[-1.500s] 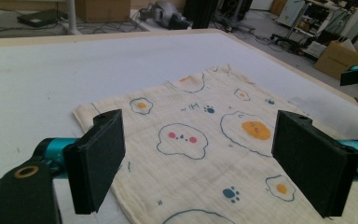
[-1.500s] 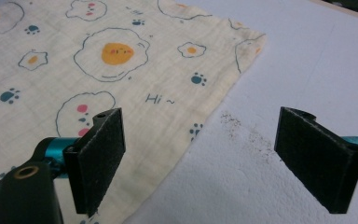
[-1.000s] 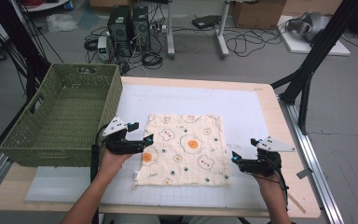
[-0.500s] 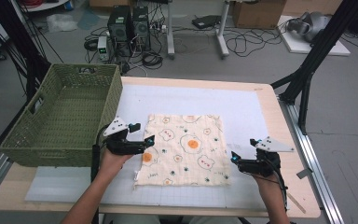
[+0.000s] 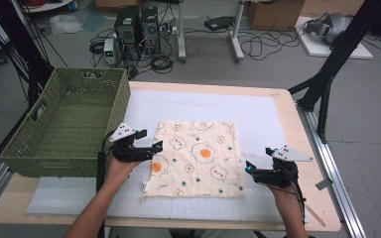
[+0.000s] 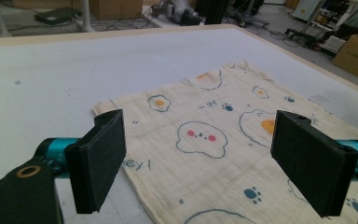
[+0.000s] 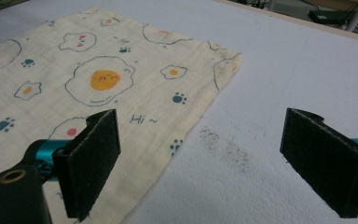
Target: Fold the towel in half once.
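The cloth (image 5: 196, 159) lies flat mid-table, and your left gripper (image 5: 151, 150) and right gripper (image 5: 248, 169) have barely shifted at its side edges. Both stand wide open, holding nothing, so the grasp is yet to come.

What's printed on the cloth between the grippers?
The cream cloth carries fried eggs, teal paw prints and "Hi ~" lettering, clearest in the right gripper view.

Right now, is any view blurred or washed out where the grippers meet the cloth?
High view: soft and coarse but even light, cloth legible. Left gripper view: print crisp, its near jaws a little soft. Right gripper view: cloth edge sharp, white mat bright, no blown glare.
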Motion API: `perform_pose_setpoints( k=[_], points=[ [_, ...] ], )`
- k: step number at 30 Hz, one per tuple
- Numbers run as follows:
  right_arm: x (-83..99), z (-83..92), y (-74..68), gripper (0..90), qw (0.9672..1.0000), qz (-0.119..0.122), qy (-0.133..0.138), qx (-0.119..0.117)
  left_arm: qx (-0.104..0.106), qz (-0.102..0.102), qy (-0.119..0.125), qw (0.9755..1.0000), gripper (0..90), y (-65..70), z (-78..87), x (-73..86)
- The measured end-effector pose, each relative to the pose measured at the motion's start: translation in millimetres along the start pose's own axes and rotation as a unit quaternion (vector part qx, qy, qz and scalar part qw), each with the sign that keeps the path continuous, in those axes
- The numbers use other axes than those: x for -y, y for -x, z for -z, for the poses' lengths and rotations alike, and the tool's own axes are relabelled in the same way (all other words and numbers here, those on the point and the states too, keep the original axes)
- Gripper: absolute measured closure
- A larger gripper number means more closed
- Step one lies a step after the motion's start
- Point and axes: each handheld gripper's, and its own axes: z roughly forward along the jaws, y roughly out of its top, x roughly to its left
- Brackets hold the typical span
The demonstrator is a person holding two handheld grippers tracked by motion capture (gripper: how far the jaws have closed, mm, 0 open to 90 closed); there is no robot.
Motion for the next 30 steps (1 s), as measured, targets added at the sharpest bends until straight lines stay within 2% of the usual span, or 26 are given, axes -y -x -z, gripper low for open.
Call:
perform_pose_setpoints(
  k=[3,4,6,10,11,12,13,14,15,16,18,19,20,24,26,28,30],
  points=[
    [-0.2,-0.4,-0.2,11.3,1.0000,0.006,-0.005,-0.001,-0.006,0.006,-0.006,0.9999,18.4,-1.7,-2.1,-3.1],
    [0.1,0.3,0.1,11.3,1.0000,0.006,-0.006,-0.001,-0.011,0.007,-0.016,0.9998,18.4,-3.6,-4.8,-5.4],
    [0.6,1.1,1.3,11.3,1.0000,-0.002,-0.007,-0.003,-0.015,0.007,-0.019,0.9997,18.5,-4.4,-6.1,-7.4],
    [0.4,1.2,3.1,11.3,0.9999,-0.008,-0.005,-0.006,-0.023,0.007,-0.031,0.9992,19.9,-7.0,-13.1,-20.7],
    [0.0,0.6,4.0,11.3,0.9999,-0.005,-0.003,-0.009,-0.028,0.008,-0.040,0.9988,24.4,-7.9,-16.2,-25.4],
    [0.0,0.6,4.0,11.3,0.9999,-0.005,-0.003,-0.009,-0.033,0.008,-0.044,0.9984,24.4,-8.0,-18.1,-28.2],
    [0.3,0.2,3.9,11.3,0.9999,-0.007,-0.007,-0.009,-0.041,-0.003,-0.047,0.9980,25.3,-9.4,-22.3,-34.2],
    [0.6,-0.3,3.7,11.3,0.9999,-0.011,-0.009,-0.010,-0.041,-0.003,-0.047,0.9980,25.4,-9.4,-22.3,-34.2],
    [1.0,-1.0,4.3,11.3,0.9999,-0.009,-0.011,-0.010,-0.050,-0.006,-0.051,0.9974,25.6,-12.3,-26.8,-38.1],
    [1.4,-1.7,5.0,11.3,0.9999,-0.006,-0.011,-0.011,-0.050,-0.006,-0.051,0.9974,26.4,-12.3,-26.8,-38.1],
    [1.6,-2.1,5.0,11.3,0.9998,-0.011,-0.013,-0.012,-0.067,-0.007,-0.048,0.9966,28.3,-15.8,-30.7,-39.3],
    [1.6,-2.2,5.4,11.3,0.9998,-0.011,-0.013,-0.012,-0.084,-0.005,-0.056,0.9948,30.5,-20.2,-35.2,-37.1],
    [1.6,-2.3,5.6,11.3,0.9998,-0.011,-0.013,-0.012,-0.085,-0.007,-0.067,0.9941,32.0,-22.8,-38.0,-36.0],
    [1.8,-3.5,6.1,11.3,0.9997,-0.013,-0.013,-0.015,-0.095,-0.010,-0.079,0.9923,37.9,-28.0,-49.6,-33.0],
    [1.6,-6.8,5.5,11.3,0.9996,-0.011,-0.018,-0.019,-0.100,0.010,-0.089,0.9910,41.8,-33.3,-61.5,-34.3],
    [1.4,-9.5,5.2,11.3,0.9995,-0.007,-0.023,-0.020,-0.103,0.020,-0.085,0.9908,42.4,-36.3,-69.1,-36.2],
    [1.2,-11.4,4.6,11.3,0.9994,-0.007,-0.025,-0.022,-0.104,0.022,-0.093,0.9899,43.3,-38.3,-73.5,-36.9]
  ],
)
